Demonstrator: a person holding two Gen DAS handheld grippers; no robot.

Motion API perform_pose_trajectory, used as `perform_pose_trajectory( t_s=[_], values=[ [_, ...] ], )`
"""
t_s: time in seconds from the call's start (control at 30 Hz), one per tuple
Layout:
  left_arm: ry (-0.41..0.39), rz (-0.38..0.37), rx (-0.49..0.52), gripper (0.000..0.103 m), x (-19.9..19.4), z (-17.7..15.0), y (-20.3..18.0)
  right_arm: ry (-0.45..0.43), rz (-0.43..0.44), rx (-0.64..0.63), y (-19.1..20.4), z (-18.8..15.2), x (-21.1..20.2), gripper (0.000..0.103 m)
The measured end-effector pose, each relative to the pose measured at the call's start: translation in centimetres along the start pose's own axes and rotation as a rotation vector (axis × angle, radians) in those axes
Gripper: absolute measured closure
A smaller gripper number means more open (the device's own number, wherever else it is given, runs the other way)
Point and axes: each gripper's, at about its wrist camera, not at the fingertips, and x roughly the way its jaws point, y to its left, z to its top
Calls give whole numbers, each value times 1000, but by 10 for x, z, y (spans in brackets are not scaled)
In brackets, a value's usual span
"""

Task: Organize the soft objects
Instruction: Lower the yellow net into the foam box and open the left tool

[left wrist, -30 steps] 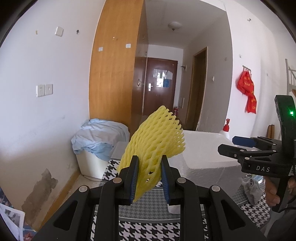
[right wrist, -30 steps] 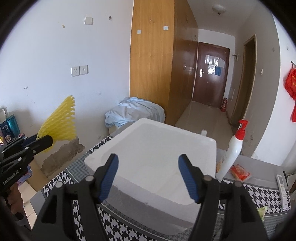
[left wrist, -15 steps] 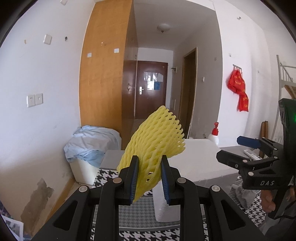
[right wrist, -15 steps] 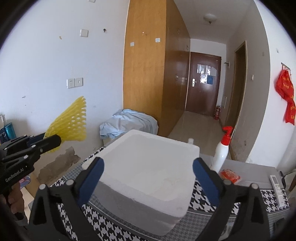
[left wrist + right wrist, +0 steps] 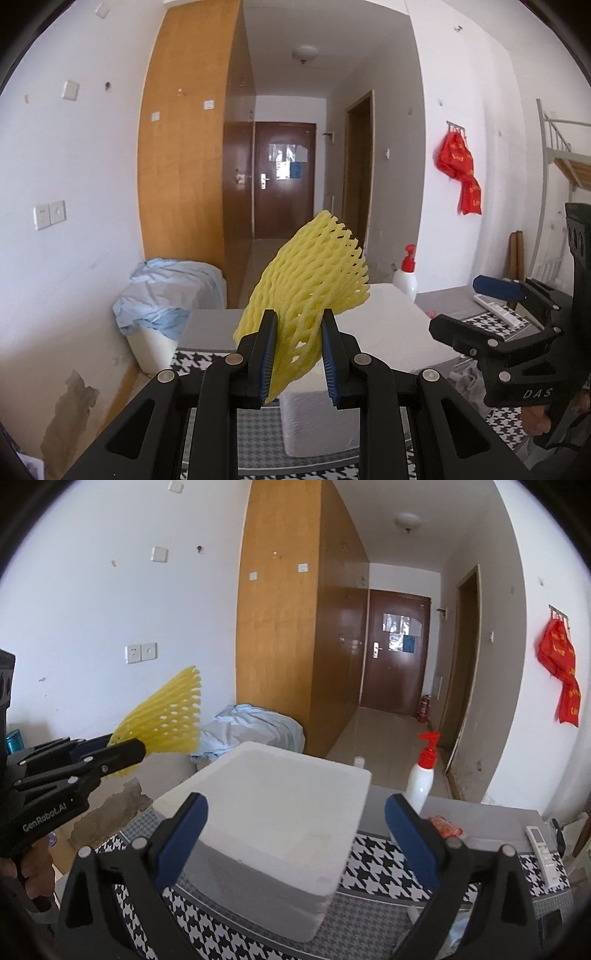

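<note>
My left gripper (image 5: 298,352) is shut on a yellow foam net sleeve (image 5: 314,280) and holds it up in the air, left of a white foam box (image 5: 273,805) on the houndstooth table. The sleeve (image 5: 166,716) and left gripper (image 5: 122,753) also show in the right wrist view at left. My right gripper (image 5: 295,834) is open wide and empty, above the near side of the foam box; it shows in the left wrist view (image 5: 476,314) at right.
A white bottle with a red pump (image 5: 421,775), an orange packet (image 5: 445,827) and a remote (image 5: 541,849) lie on the table right of the box. A bin draped in blue cloth (image 5: 170,295) stands by the wall.
Both grippers have risen and pulled back, so the box looks lower and farther. The right gripper's jaws have opened wider. The left still holds the sleeve.
</note>
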Motion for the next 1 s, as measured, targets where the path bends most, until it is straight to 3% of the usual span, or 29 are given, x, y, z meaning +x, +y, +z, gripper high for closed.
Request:
perform_pose_trajectory(
  t_s=[0.3,1.0],
  values=[
    [18,-41,28,78,14,6,-18,-9,-41,33,-20,-9,-13,5],
    [109,-45,29,78,59,11,-37,-1,-111,107,-64,-29,-32,5]
  ],
)
